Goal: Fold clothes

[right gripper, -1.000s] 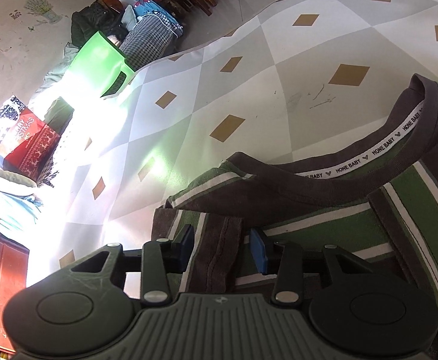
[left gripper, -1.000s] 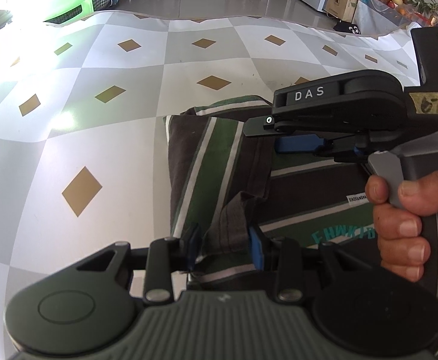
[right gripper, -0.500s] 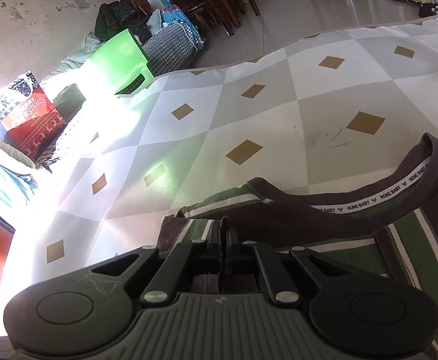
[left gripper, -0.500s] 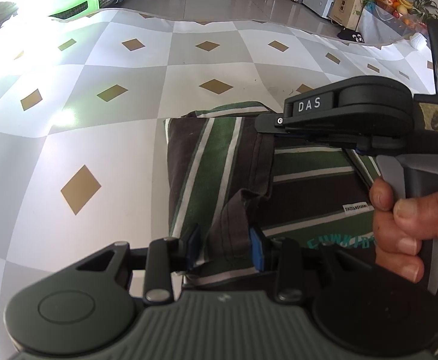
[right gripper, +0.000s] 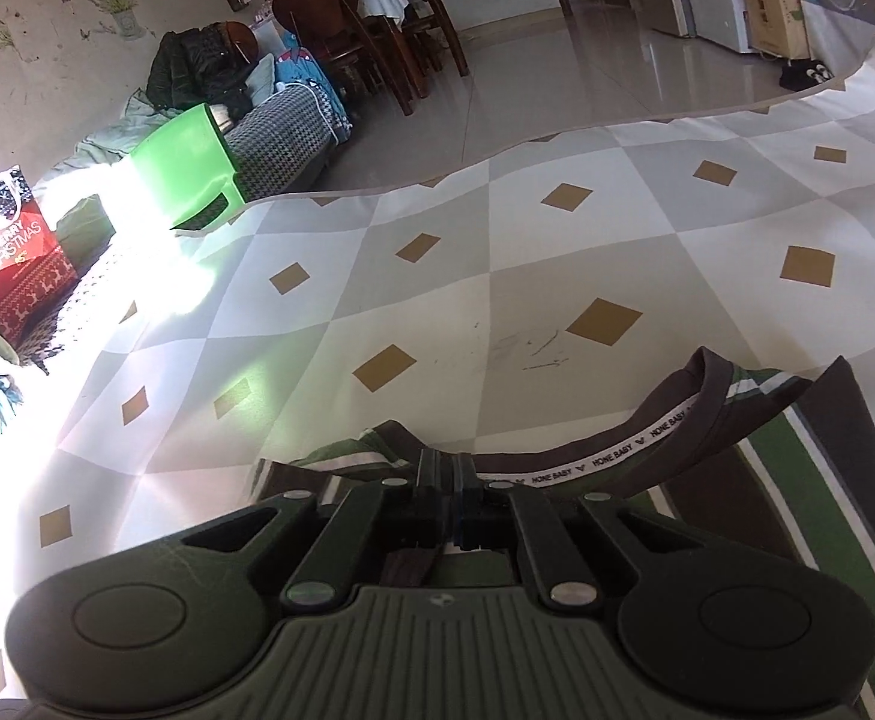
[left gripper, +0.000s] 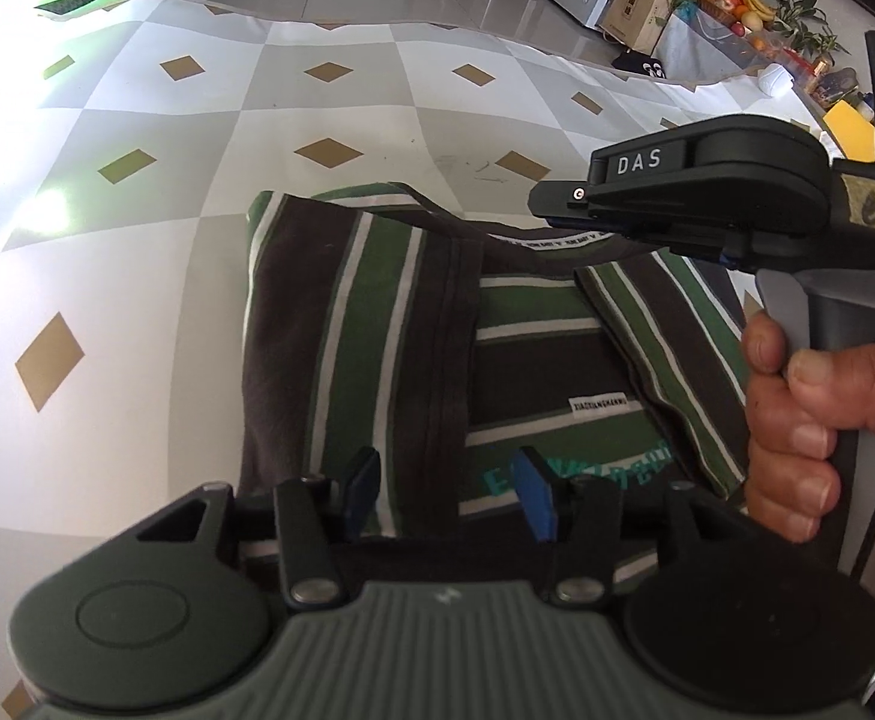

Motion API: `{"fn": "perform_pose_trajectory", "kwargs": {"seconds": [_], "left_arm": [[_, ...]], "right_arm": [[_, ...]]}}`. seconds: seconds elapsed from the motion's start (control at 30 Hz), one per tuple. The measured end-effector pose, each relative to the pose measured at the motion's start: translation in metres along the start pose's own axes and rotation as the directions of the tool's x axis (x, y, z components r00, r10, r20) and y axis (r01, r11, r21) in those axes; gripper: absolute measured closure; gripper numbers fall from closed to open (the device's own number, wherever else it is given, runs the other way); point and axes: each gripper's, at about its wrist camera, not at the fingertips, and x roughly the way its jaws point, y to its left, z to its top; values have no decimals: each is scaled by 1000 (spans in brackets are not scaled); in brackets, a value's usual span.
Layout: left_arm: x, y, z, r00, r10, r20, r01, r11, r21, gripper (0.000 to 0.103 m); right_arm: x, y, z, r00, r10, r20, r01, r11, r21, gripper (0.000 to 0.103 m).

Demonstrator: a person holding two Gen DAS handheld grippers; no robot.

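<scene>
Two tools: both work one garment, a dark brown, green and white striped cotton T-shirt (left gripper: 377, 324) lying on a grey-and-white diamond-patterned mat (left gripper: 137, 240) that covers the tabletop.
Left tool (left gripper: 446, 495): released; its jaws have just been opening, and its blue pads (left gripper: 533, 501) stand apart over the near edge of the shirt without pressing on it. A folded band of cloth lies between them, flat on the shirt's front, likely set down there on purpose as a finished side fold.
Shirt relative to left tool: it spreads from right under the jaws toward the far side, the folded left panel laid over the chest, a white label and teal lettering just to the right.
Right tool (right gripper: 452, 495): clenched on a pinch of the shirt near the collar, jaws fully together with dark fabric trailing below them. From the left wrist view it reaches in from the right, gripped by a person's hand (left gripper: 797, 420).
Why held so: probably to lift the neck end and carry it over toward the near hem.
Collar (right gripper: 647, 438): its white printed tape curves away to the right of the right tool, raised slightly off the mat.
Far: bare mat lies beyond the shirt.
</scene>
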Motion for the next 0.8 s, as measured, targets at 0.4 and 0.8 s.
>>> {"fn": "perform_pose_trajectory", "kwargs": {"seconds": [0.4, 0.8], "left_arm": [[-16, 9, 14, 986, 149, 72, -148, 989, -23, 29], [-5, 19, 5, 983, 181, 11, -181, 983, -12, 29]], "right_arm": [[8, -2, -10, 993, 86, -80, -84, 996, 18, 81], [39, -6, -18, 995, 49, -86, -42, 996, 82, 65]]}}
